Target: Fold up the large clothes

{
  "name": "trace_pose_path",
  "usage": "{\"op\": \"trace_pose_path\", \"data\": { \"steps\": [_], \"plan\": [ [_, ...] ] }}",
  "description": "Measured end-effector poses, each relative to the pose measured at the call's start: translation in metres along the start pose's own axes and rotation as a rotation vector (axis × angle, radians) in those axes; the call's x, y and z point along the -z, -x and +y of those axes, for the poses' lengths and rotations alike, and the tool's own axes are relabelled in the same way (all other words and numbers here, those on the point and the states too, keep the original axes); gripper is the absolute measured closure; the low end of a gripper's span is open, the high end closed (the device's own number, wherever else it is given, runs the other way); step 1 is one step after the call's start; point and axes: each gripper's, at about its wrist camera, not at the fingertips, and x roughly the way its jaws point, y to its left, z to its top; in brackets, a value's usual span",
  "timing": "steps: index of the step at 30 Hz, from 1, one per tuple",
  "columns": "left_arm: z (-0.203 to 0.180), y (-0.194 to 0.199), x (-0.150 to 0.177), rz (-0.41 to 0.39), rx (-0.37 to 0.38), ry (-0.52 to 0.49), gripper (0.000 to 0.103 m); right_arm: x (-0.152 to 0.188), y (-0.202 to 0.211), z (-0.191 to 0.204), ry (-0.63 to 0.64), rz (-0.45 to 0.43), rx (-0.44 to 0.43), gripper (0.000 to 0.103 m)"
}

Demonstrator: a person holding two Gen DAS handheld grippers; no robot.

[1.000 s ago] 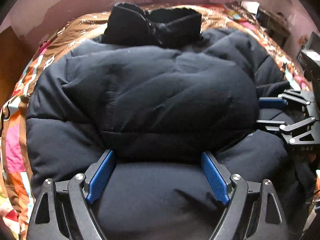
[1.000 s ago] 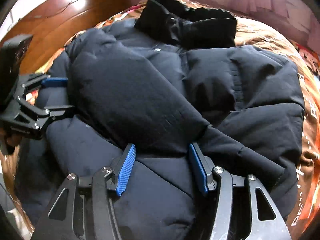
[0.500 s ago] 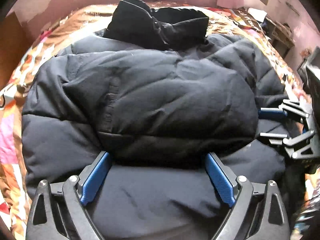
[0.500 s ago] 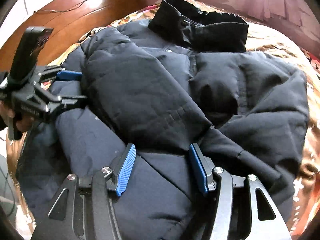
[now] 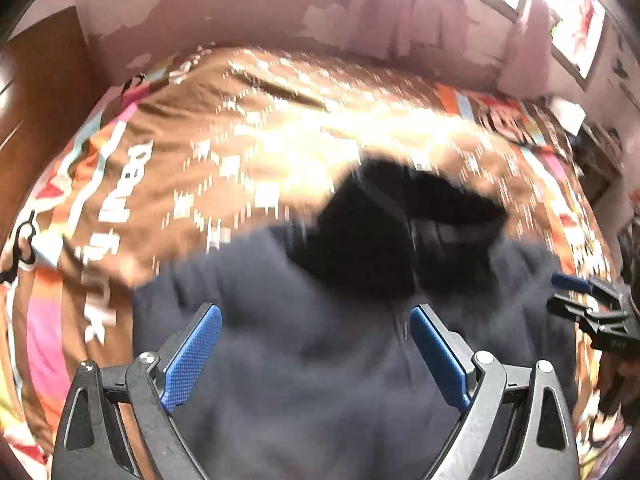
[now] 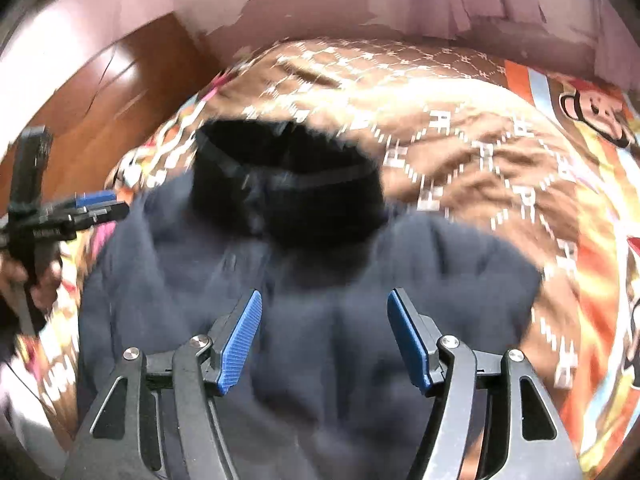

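Both views blurred. My left gripper [image 5: 316, 356] and right gripper [image 6: 324, 340] spread wide over the jacket [image 6: 320, 288], low-centre on the bed [image 6: 460, 120]. Pink wall [image 5: 240, 8] above; wood panel [image 6: 120, 80] upper left.

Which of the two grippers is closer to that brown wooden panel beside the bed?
Left. The left gripper is at the jacket's edge, on the wooden panel side; the right gripper is over the jacket's middle, farther away.
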Motion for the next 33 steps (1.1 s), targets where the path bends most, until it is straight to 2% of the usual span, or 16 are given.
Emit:
{"op": "trace_pose_path", "data": {
  "steps": [4,7,10,11,13,14,15,16,17,18,20,22,26,28,30,33],
  "plan": [
    [-0.011,-0.026,-0.052,-0.026,-0.003,-0.003,0.01,-0.053,-0.013,-0.008,-0.076,-0.057,-0.042,0.042],
    [-0.024,-0.047,-0.077,0.005,0.012,-0.035,0.017,-0.084,-0.038,-0.002,-0.06,-0.038,-0.026,0.043],
    [-0.042,-0.069,-0.09,0.077,0.026,-0.096,0.04,-0.106,-0.069,0.008,-0.022,0.042,-0.055,0.043],
    [-0.047,-0.074,-0.093,0.095,0.02,-0.118,0.051,-0.111,-0.078,0.012,0.003,0.077,-0.053,0.044],
    [-0.056,-0.081,-0.095,0.107,0.015,-0.145,0.063,-0.115,-0.093,0.021,0.039,0.118,-0.031,0.044],
    [-0.058,-0.082,-0.095,0.1,0.018,-0.141,0.076,-0.117,-0.1,0.022,0.041,0.144,-0.03,0.045],
    [-0.058,-0.082,-0.096,0.09,0.033,-0.129,0.085,-0.118,-0.107,0.022,0.032,0.164,-0.032,0.053],
    [-0.058,-0.081,-0.095,0.082,0.035,-0.119,0.087,-0.118,-0.111,0.021,0.017,0.18,-0.041,0.059],
    [-0.057,-0.079,-0.095,0.065,0.027,-0.114,0.094,-0.118,-0.116,0.019,-0.003,0.191,-0.035,0.074],
    [-0.055,-0.076,-0.095,0.044,0.019,-0.108,0.097,-0.116,-0.12,0.018,-0.02,0.195,-0.025,0.088],
    [-0.049,-0.071,-0.094,0.015,0.023,-0.085,0.099,-0.114,-0.117,0.016,-0.03,0.177,-0.023,0.092],
    [-0.039,-0.062,-0.092,-0.015,0.058,-0.056,0.099,-0.111,-0.106,0.016,-0.029,0.126,-0.051,0.095],
    [-0.019,-0.032,-0.083,-0.042,0.188,-0.035,0.1,-0.099,-0.068,0.019,0.011,0.056,-0.142,0.096],
    [-0.012,-0.015,-0.075,-0.037,0.275,-0.054,0.1,-0.092,-0.049,0.021,0.05,0.041,-0.19,0.097],
    [-0.011,0.003,-0.062,-0.013,0.353,-0.117,0.1,-0.083,-0.033,0.023,0.079,0.054,-0.242,0.097],
    [-0.022,0.016,-0.036,0.054,0.38,-0.246,0.1,-0.066,-0.028,0.022,0.111,0.115,-0.275,0.097]
  ]
}}
